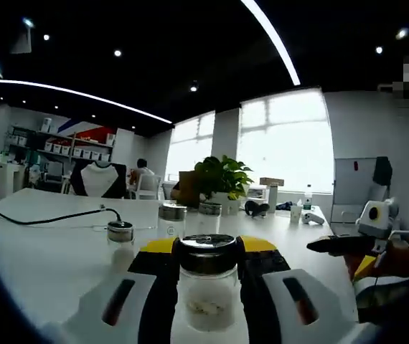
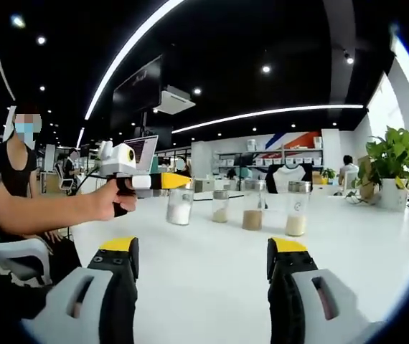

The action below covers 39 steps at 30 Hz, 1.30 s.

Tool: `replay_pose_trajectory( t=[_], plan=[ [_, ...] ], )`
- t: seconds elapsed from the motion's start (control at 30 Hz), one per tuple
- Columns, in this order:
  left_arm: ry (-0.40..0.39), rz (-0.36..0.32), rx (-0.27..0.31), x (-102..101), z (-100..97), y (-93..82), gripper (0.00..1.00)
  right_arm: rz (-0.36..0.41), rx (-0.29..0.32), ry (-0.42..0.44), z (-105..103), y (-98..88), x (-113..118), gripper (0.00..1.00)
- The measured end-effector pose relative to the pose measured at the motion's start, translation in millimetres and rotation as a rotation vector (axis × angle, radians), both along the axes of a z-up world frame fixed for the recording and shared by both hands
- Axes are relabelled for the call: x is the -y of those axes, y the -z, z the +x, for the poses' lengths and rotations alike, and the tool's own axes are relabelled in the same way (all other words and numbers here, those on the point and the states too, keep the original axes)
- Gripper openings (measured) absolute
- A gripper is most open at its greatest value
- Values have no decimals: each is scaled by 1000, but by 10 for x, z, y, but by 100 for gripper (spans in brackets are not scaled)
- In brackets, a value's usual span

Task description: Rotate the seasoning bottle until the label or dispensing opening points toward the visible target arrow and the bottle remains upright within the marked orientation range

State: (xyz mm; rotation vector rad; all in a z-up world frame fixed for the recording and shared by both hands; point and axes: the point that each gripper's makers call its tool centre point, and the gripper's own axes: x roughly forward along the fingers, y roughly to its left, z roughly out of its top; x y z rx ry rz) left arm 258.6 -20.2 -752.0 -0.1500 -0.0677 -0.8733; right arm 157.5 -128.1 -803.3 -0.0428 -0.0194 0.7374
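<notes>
In the left gripper view, my left gripper point(image 1: 206, 251) is shut on a clear glass seasoning bottle point(image 1: 206, 297) with a dark metal lid and pale grains at its bottom. The bottle stands upright between the yellow-tipped jaws, just above the white table point(image 1: 54, 258). My right gripper point(image 1: 321, 245) reaches in from the right, apart from the bottle. In the right gripper view, my right gripper point(image 2: 203, 266) is open with nothing between its jaws. Ahead of it a hand holds the left gripper point(image 2: 177, 182) on the same bottle point(image 2: 181, 206).
Three more bottles point(image 2: 220, 206) point(image 2: 252, 209) point(image 2: 297, 215) stand in a row on the table. A black cable point(image 1: 46, 217) crosses the table's left part. A potted plant point(image 1: 222, 178) and small items stand at the far edge. A seated person point(image 2: 18, 150) is at the table's side.
</notes>
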Motion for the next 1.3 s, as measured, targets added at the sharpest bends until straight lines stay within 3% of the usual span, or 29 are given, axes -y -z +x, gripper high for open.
replay_pose_trajectory(
  t=[0.1, 0.23, 0.33, 0.4, 0.47, 0.73, 0.93, 1.17, 1.3],
  plan=[
    [59, -3, -6, 157, -187, 11, 32, -1, 6, -53, -56, 14, -155, 68],
    [117, -11, -18, 325, -398, 19, 32, 10, 4, -101, -130, 9, -261, 47],
    [151, -5, -12, 437, -537, 30, 32, 8, 1, -116, -155, 15, -313, 42],
    [171, -1, -7, 502, -621, 40, 32, 0, -4, -121, -165, 32, -341, 42],
    [183, 10, 33, 562, -713, 53, 32, 1, -8, -126, -171, 40, -351, 42],
    [234, -20, -5, 716, -925, 134, 32, -10, -17, -140, -190, 85, -384, 41],
    [318, -48, -33, 784, -1066, 129, 32, -33, -19, -157, -216, 132, -420, 40],
    [425, -27, 21, 899, -1299, 58, 32, 7, -48, -217, -290, 130, -522, 36],
    [442, -19, 35, 917, -1348, 50, 33, 20, -60, -238, -319, 139, -567, 35]
  ],
)
